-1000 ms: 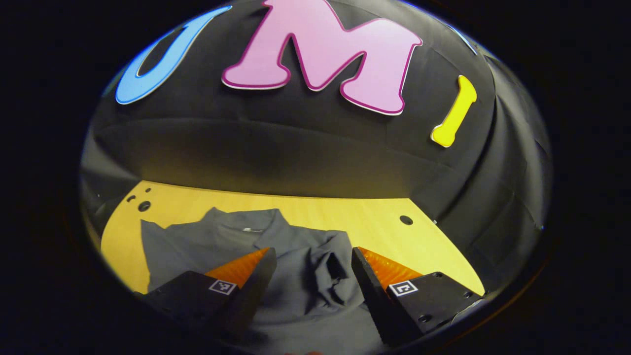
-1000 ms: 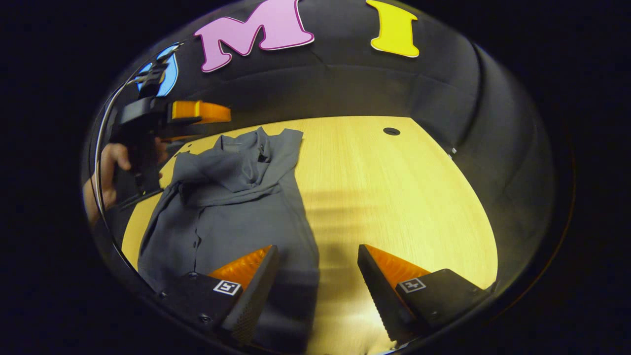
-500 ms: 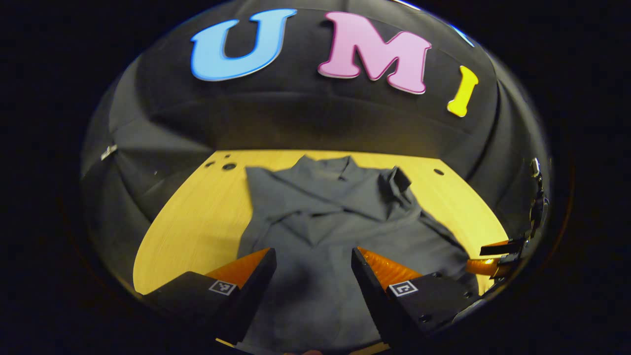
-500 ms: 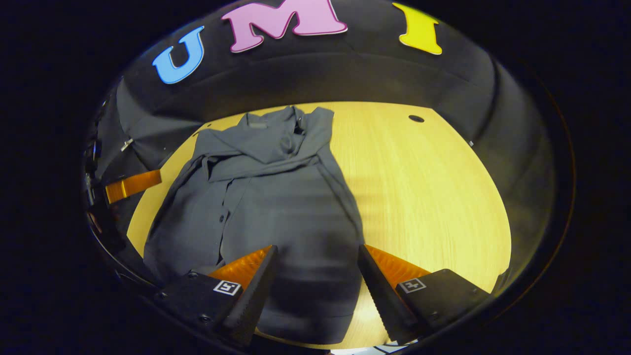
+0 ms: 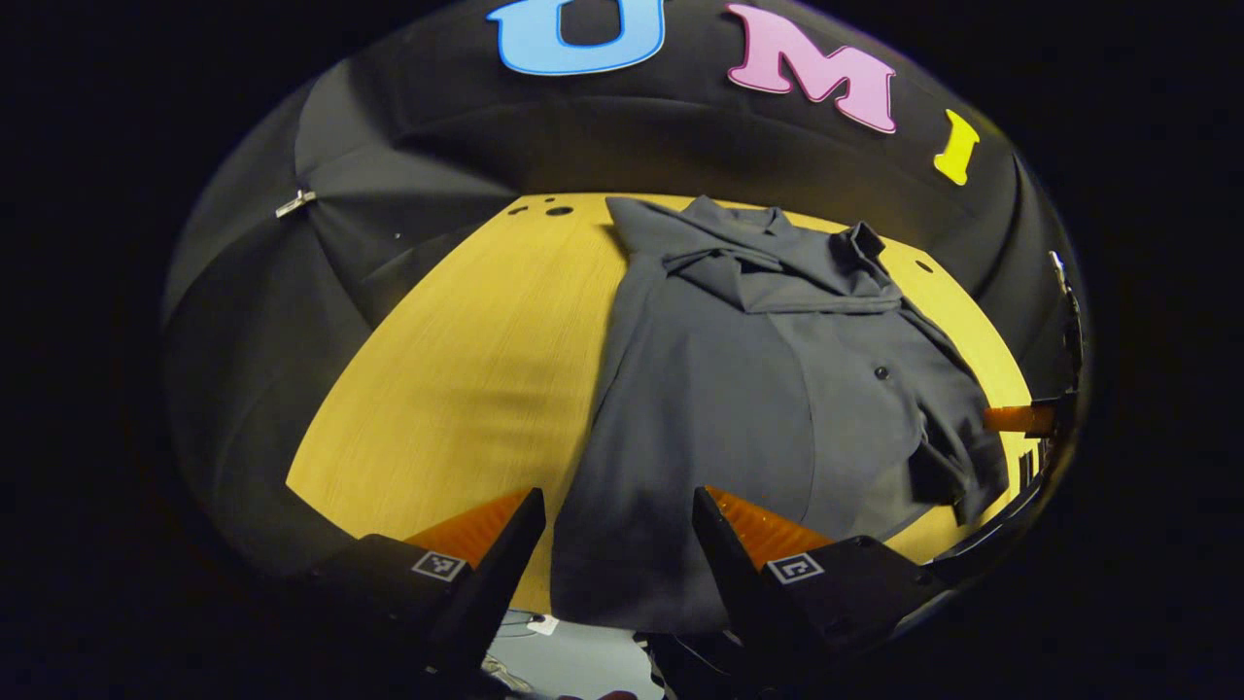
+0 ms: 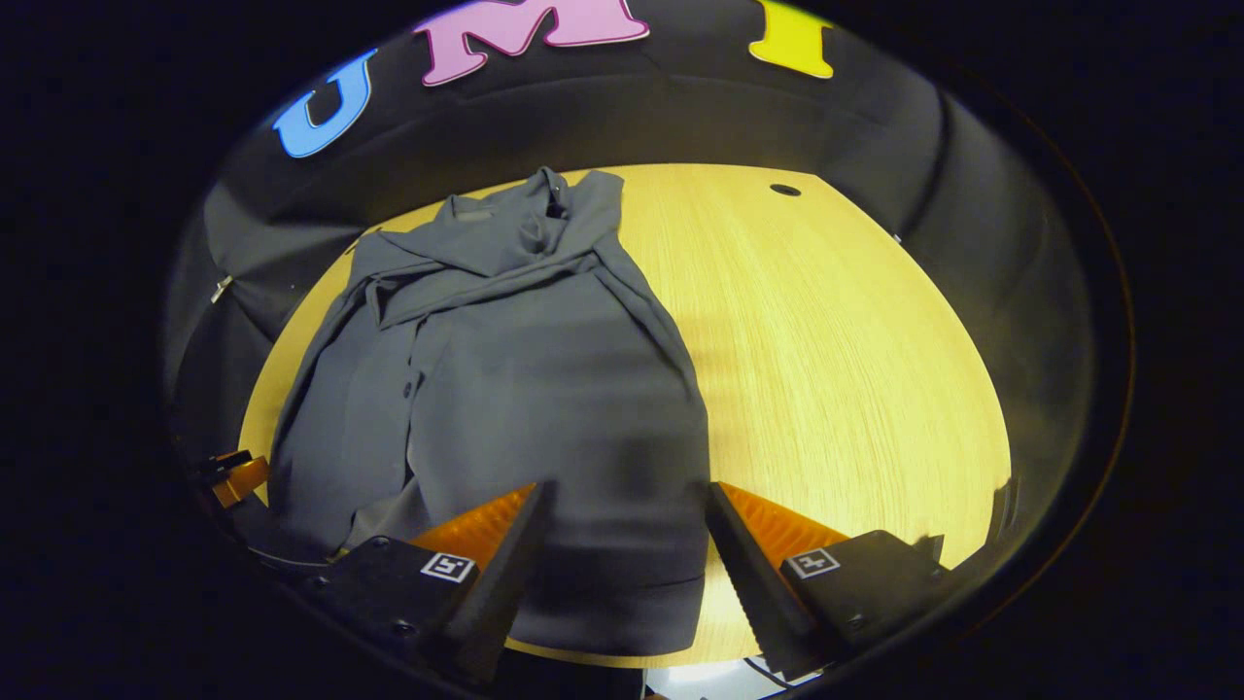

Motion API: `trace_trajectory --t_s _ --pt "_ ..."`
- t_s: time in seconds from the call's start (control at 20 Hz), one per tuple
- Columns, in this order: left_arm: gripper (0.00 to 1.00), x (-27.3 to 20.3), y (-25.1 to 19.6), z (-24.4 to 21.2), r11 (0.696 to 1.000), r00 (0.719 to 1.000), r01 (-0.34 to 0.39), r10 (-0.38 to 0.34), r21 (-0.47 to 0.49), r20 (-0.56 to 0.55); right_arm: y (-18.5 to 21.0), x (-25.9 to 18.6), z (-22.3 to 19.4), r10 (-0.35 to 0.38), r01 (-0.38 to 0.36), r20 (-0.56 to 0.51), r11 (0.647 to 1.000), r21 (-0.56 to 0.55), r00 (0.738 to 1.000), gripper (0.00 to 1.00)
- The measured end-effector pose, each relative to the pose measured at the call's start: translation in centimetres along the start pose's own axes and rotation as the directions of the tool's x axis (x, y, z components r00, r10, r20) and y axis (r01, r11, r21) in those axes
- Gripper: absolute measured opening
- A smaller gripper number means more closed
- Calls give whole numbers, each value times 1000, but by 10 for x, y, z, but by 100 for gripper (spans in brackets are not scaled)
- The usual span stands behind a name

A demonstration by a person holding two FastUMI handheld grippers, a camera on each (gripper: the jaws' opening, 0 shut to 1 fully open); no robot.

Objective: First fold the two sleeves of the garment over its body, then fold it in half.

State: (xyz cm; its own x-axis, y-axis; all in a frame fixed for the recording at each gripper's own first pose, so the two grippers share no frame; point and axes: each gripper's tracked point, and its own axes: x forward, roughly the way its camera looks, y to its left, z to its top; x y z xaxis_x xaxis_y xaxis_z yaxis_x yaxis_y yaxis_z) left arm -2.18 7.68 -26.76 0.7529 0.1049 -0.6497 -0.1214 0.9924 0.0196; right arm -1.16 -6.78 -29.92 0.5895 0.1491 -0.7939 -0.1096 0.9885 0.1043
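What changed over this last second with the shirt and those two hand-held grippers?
Both have pulled back toward the near edge of the table. The left hand-held gripper, a second ago low over the sleeves near the collar, now sits open above the hem. The right hand-held gripper, also open, has swung from bare table to over the hem. Neither took hold of anything. The shirt lay unmoved, sleeves folded across.

garment (image 6: 544,389): plain dark grey, dark buttons | table (image 6: 855,369): light yellow wood grain

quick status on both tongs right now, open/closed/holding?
Left tongs: open, empty, above the near hem of the shirt.
Right tongs: open, empty, above the same hem.
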Motion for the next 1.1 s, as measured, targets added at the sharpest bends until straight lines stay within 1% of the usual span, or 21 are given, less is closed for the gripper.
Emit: trace_trajectory --t_s 0.1,0.25,0.35,0.4,0.45,0.5,0.55,0.6,0.65,0.7,0.75,0.8,0.85,0.9,0.95,1.0,1.05,1.1 --pt "96 4 -4 -11 1000 1000 17 -17 -20 -26 -1 3 -11 -9 9 -25 1000 10 1000 100" --pt "96 9 -9 -27 1000 998 17 -17 -7 -67 1 9 -25 -14 15 -57 1000 9 998 100" --pt "97 14 -10 -37 1000 995 13 -13 -3 -100 0 11 -25 -24 23 -59 999 -24 998 100" --pt "97 16 -10 -43 1000 993 0 -1 -4 -116 -1 9 -25 -36 33 -60 998 -49 998 98" --pt "98 16 -10 -43 1000 994 -15 16 9 -110 0 9 -26 -45 39 -68 996 -76 997 100" --pt "100 16 -13 -46 1000 994 -20 21 15 -108 3 7 -25 -42 36 -63 995 -92 997 98" --pt "94 16 -14 -44 1000 994 -26 27 12 -109 4 9 -28 -45 38 -70 995 -92 997 99" --pt "91 17 -15 -44 1000 993 -31 31 2 -118 4 8 -25 -52 47 -63 996 -80 997 96" --pt "95 17 -17 -45 1000 992 -31 30 -3 -125 7 9 -24 -50 45 -71 996 -72 996 96" --pt "92 17 -20 -44 1000 991 -21 22 2 -130 13 13 -24 -43 37 -70 996 -76 997 80" --pt "89 18 -24 -43 1000 991 -10 12 17 -133 19 14 -22 -32 25 -72 996 -90 997 77" --pt "81 18 -29 -43 999 991 5 0 33 -133 25 15 -20 -23 16 -72 994 -104 997 51" --pt "64 20 -33 -43 999 991 14 -8 46 -136 30 18 -19 -12 3 -69 993 -118 998 46" --pt "48 20 -38 -42 998 991 17 -9 58 -136 33 18 -19 -3 -6 -71 992 -128 997 30" --pt "37 21 -41 -41 998 990 12 -3 68 -138 36 18 -20 6 -15 -70 991 -131 998 24" --pt "26 22 -44 -41 997 990 6 5 80 -139 36 19 -19 13 -22 -74 991 -130 997 14" --pt "21 22 -46 -40 996 990 0 13 91 -139 37 19 -19 25 -35 -76 991 -128 997 11" --pt "13 23 -49 -39 996 991 1 12 95 -135 37 21 -19 31 -40 -80 993 -115 996 4"
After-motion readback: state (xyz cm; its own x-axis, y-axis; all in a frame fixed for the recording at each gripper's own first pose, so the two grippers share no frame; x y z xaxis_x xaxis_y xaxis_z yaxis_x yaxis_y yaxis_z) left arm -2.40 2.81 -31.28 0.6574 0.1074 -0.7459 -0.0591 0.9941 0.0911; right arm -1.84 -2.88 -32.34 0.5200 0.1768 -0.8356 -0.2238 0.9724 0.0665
